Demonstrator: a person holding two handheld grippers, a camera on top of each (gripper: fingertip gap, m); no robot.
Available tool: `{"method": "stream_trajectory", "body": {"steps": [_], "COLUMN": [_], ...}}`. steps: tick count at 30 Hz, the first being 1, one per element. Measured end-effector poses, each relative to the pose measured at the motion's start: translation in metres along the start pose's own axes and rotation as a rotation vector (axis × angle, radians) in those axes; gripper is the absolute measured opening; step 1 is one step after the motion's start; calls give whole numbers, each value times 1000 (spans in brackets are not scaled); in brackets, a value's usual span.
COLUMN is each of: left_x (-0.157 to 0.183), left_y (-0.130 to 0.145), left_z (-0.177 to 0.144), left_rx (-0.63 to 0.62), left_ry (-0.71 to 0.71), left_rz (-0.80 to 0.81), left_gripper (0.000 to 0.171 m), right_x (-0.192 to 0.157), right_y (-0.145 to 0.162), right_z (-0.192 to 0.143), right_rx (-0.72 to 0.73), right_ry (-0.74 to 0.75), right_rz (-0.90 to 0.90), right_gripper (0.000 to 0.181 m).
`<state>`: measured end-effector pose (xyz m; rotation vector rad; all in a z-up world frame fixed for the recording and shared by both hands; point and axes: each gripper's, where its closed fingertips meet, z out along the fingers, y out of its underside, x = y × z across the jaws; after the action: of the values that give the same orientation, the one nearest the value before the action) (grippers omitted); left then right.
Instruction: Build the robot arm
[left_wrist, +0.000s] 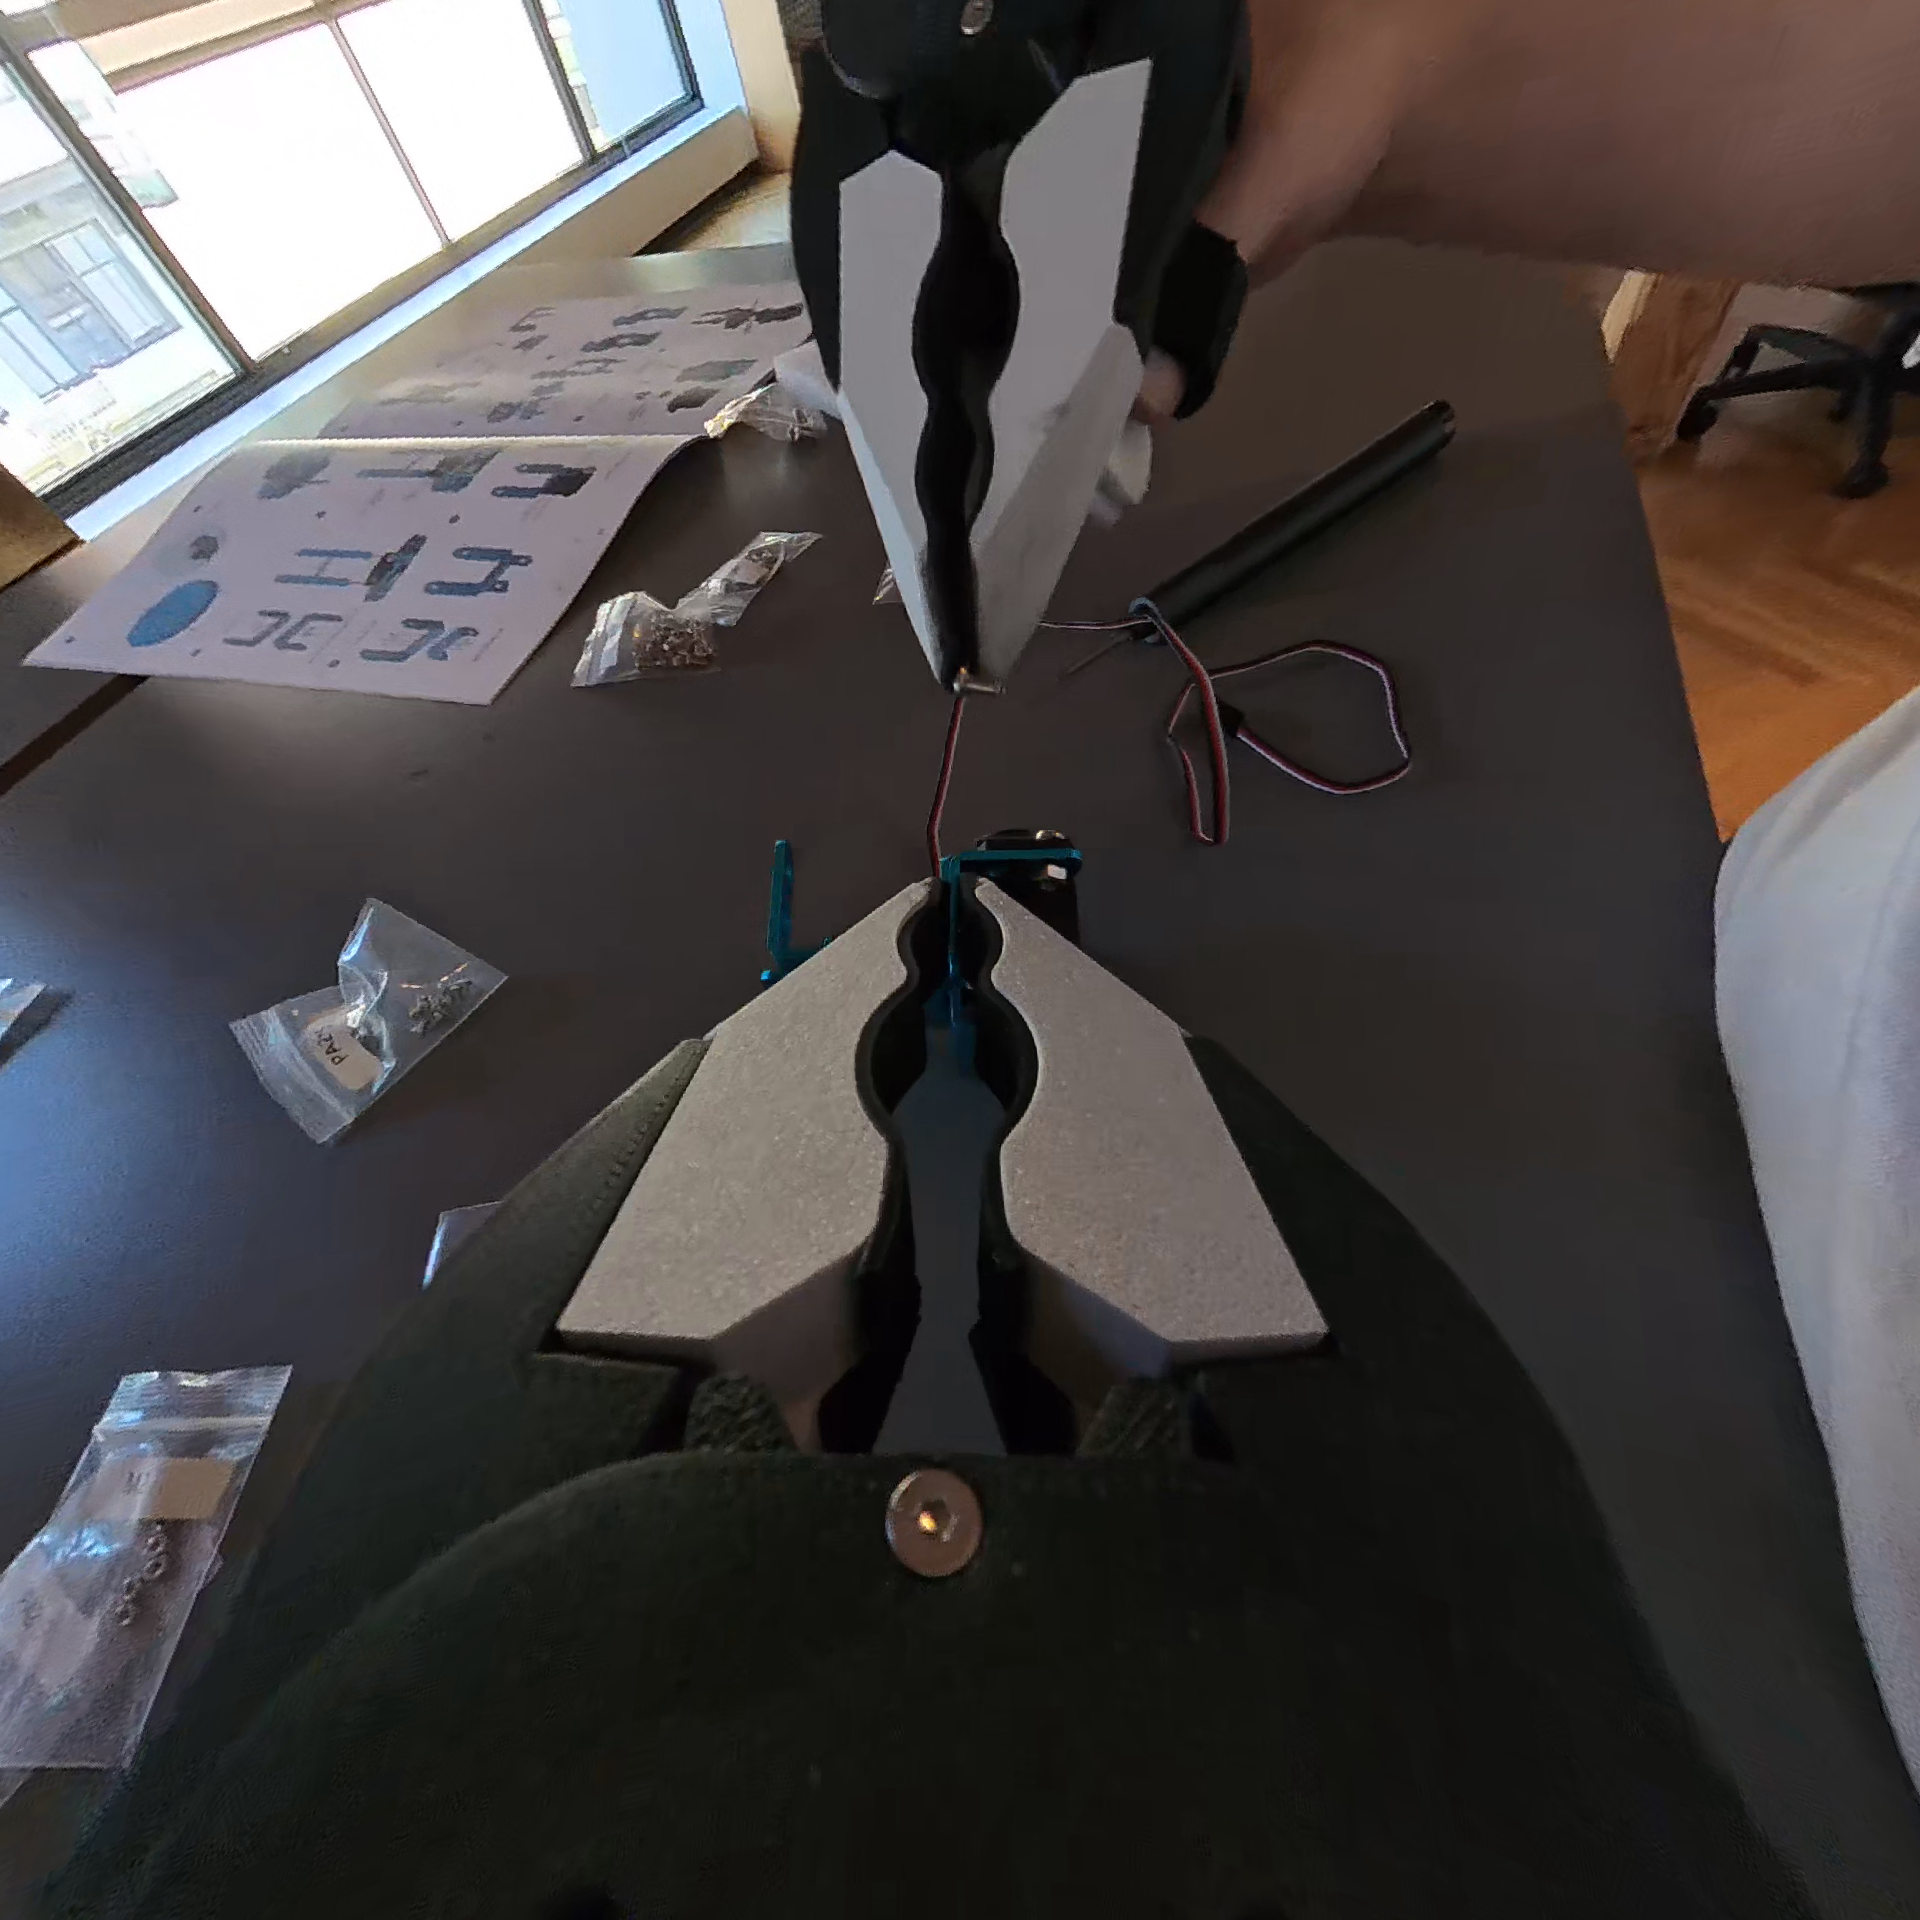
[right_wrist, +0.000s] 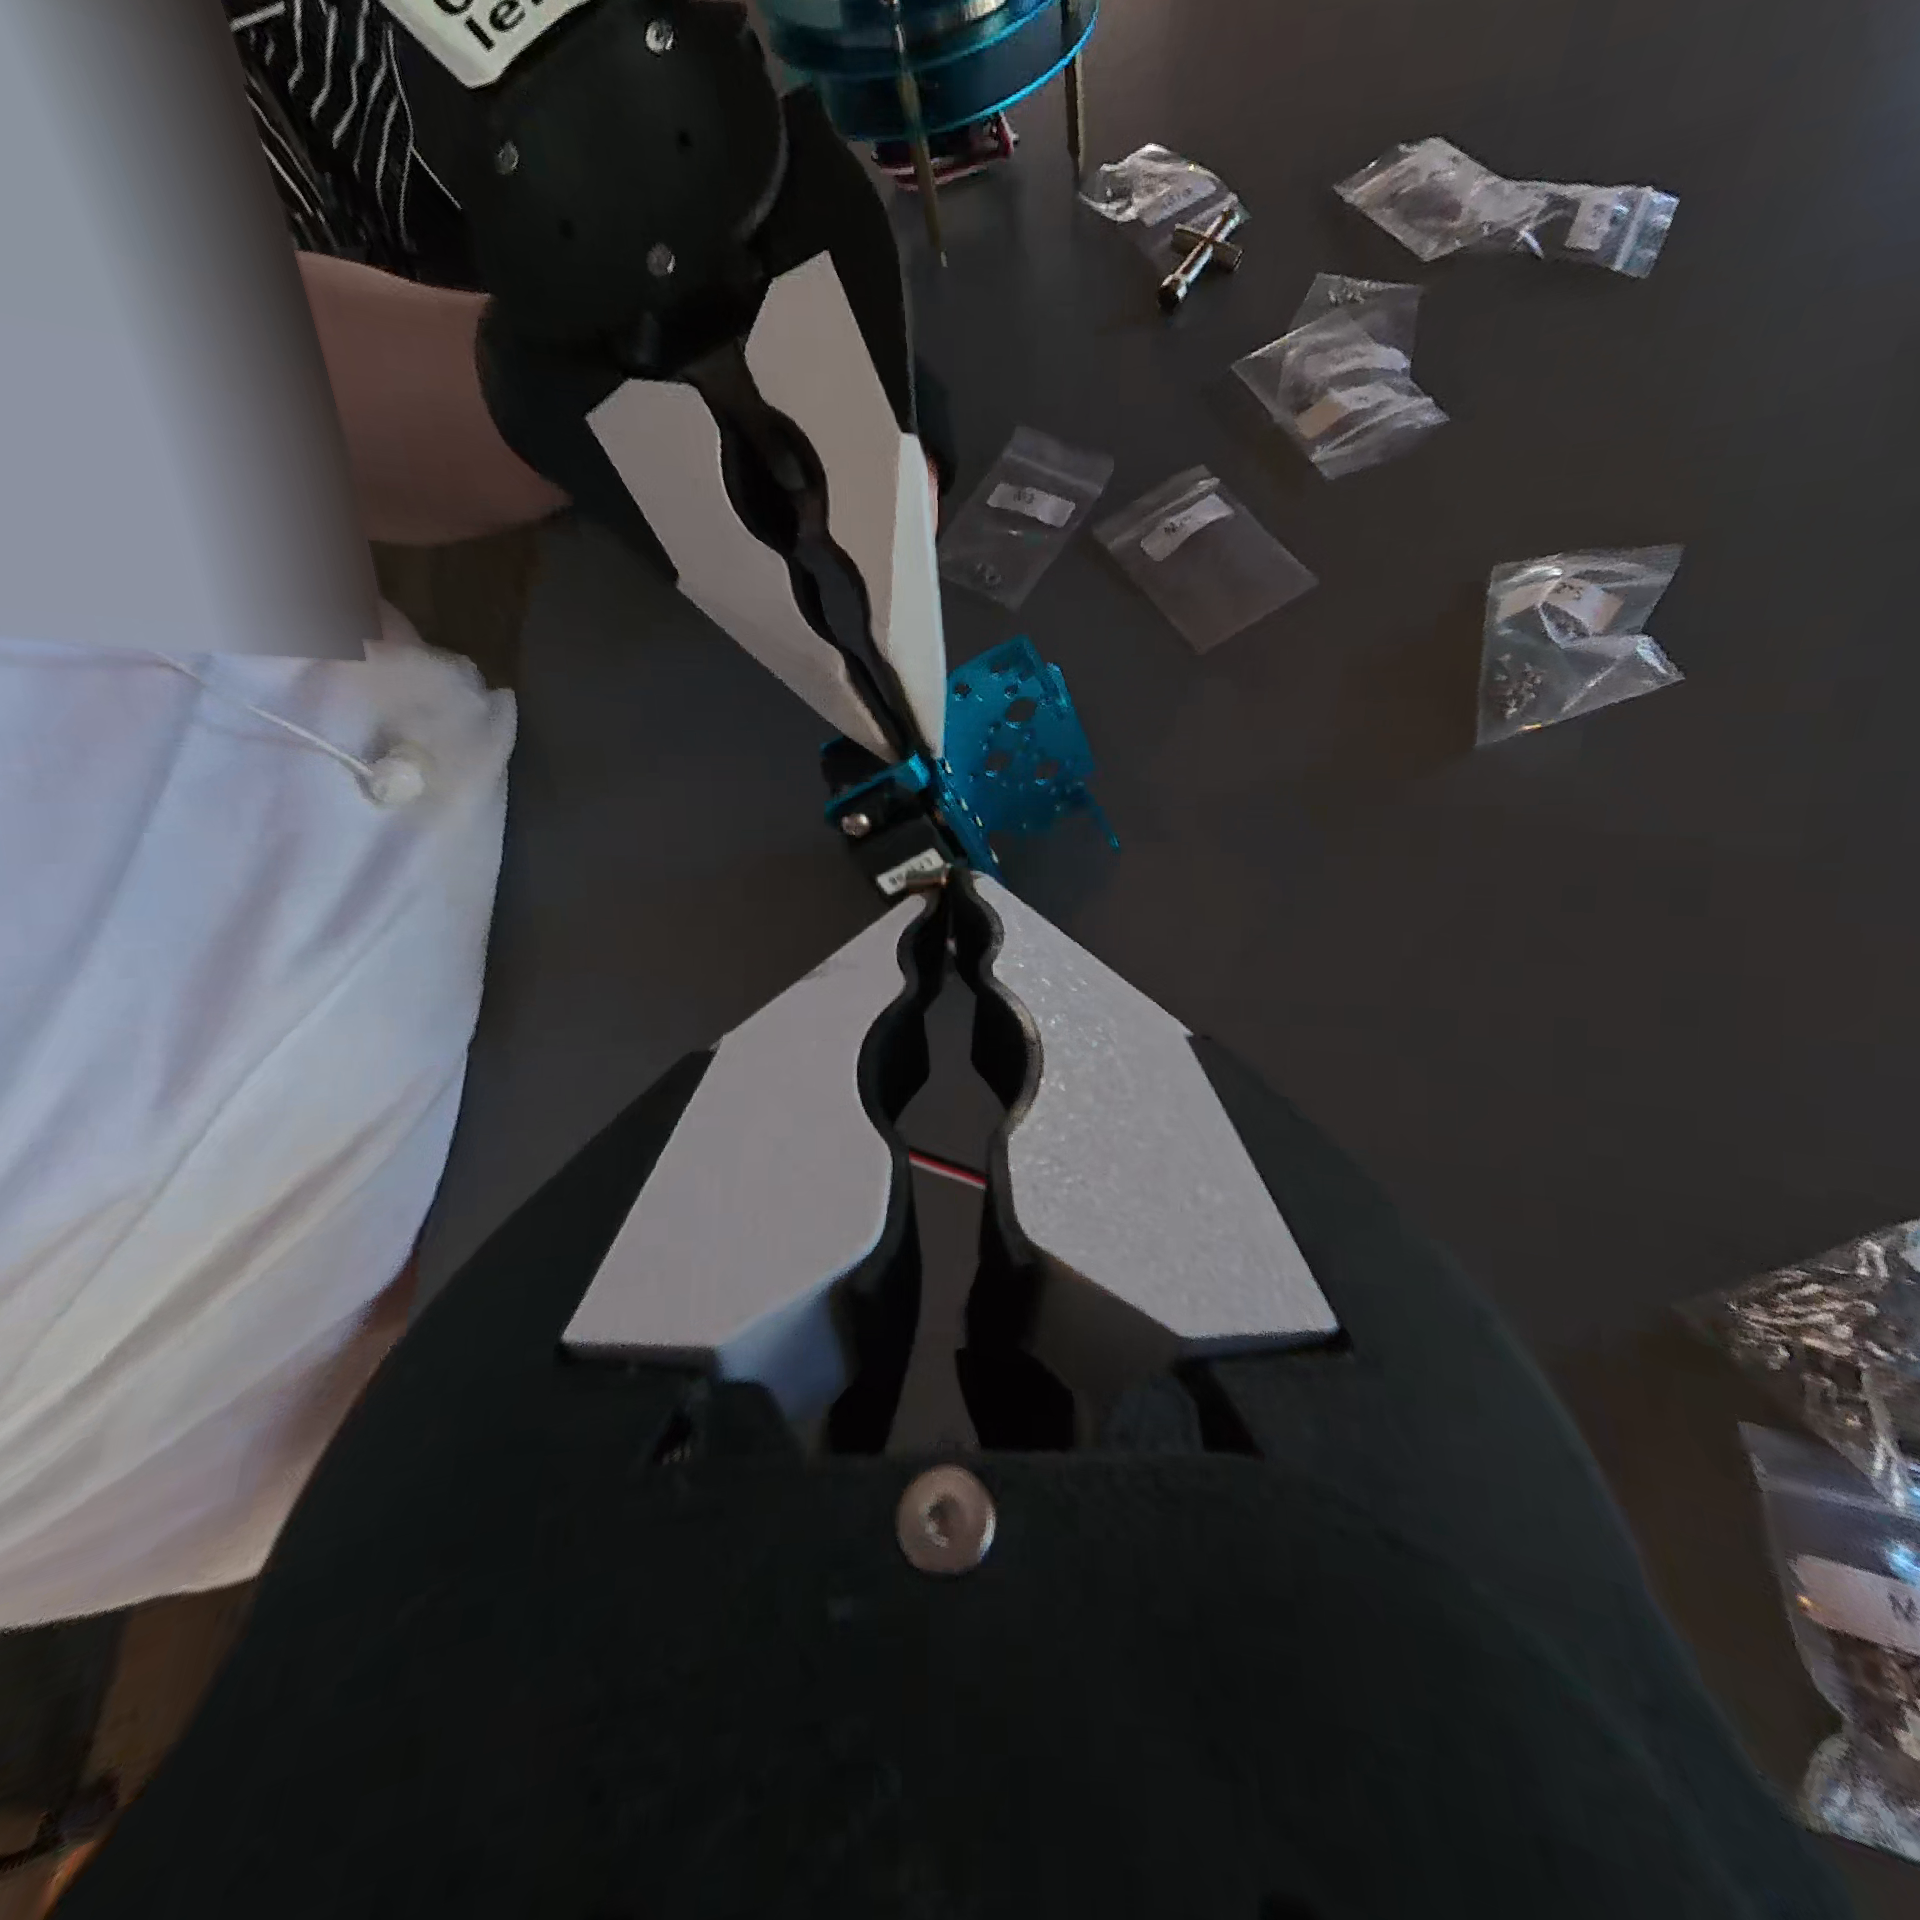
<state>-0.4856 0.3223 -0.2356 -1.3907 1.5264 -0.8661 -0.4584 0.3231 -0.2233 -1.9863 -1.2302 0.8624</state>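
The left gripper (left_wrist: 954, 891) is clenched on the blue bracket (right_wrist: 1023, 748) at table centre, while the right gripper (right_wrist: 951, 891) pinches what seems a small screw (left_wrist: 977, 683) at twelve o'clock, so steady, square alignment matters.

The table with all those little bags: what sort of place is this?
Probably an office used as a hobby workbench: small plastic bags of screws, an open assembly manual, and a wheeled office chair on a wood floor near windows.
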Motion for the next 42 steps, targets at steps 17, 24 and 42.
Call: {"method": "stream_trajectory", "body": {"steps": [17, 24, 42], "left_x": [0, 1, 2], "left_y": [-2, -2, -2], "left_z": [7, 7, 7], "left_rx": [-66, -70, -64], "left_ry": [-190, -250, -315], "left_rz": [-76, -47, 0], "left_gripper": [2, 2, 2], "right_x": [3, 0, -6], "right_y": [5, 5, 14], "right_z": [17, 18, 17], "right_rx": [-157, -245, -366], "right_ry": [518, 557, 318], "right_rz": [-84, -87, -51], "right_gripper": [2, 2, 1]}}
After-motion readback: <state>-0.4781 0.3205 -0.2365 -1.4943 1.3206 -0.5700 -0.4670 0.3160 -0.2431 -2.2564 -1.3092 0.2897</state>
